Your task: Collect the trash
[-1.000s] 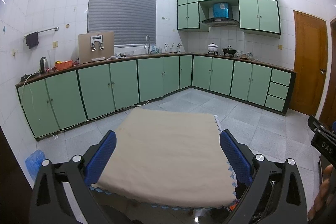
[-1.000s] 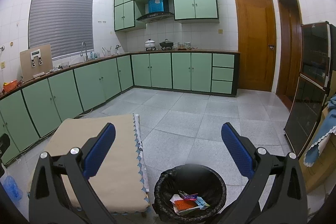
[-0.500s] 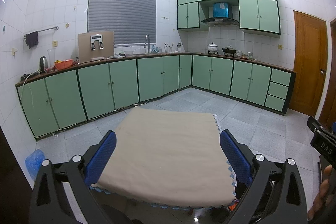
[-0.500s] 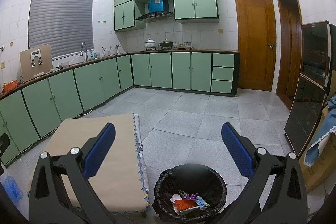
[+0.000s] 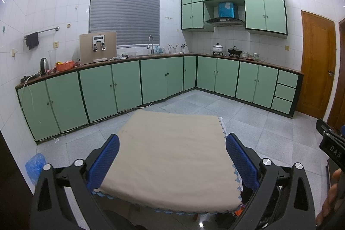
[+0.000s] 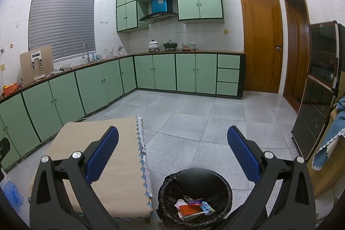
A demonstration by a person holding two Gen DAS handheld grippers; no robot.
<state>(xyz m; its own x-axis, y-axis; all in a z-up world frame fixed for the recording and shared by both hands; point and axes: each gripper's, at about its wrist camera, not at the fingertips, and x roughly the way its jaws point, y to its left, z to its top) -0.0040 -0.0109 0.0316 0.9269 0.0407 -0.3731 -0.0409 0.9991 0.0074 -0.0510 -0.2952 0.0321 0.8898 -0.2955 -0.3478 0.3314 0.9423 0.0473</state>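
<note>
Your left gripper hung over the table, its jaws spread wide with nothing between them. Your right gripper was likewise spread and empty, held above the floor just right of the table. The cloth top showed bare, with a scalloped blue trim running along its near and right edges.

Green cabinets ran along the left and far walls, well apart from the table, and a broad stretch of tiled floor lay open between them. To the right stood a dark glass-fronted cabinet and a box draped with blue cloth; a closed wooden door sat beyond. A blue bag lay on the floor left of the table.

The bin, lined with a black bag, stood just beside the table's right near corner, below your right gripper. The trash lay inside it: an orange piece, wrappers and paper.
</note>
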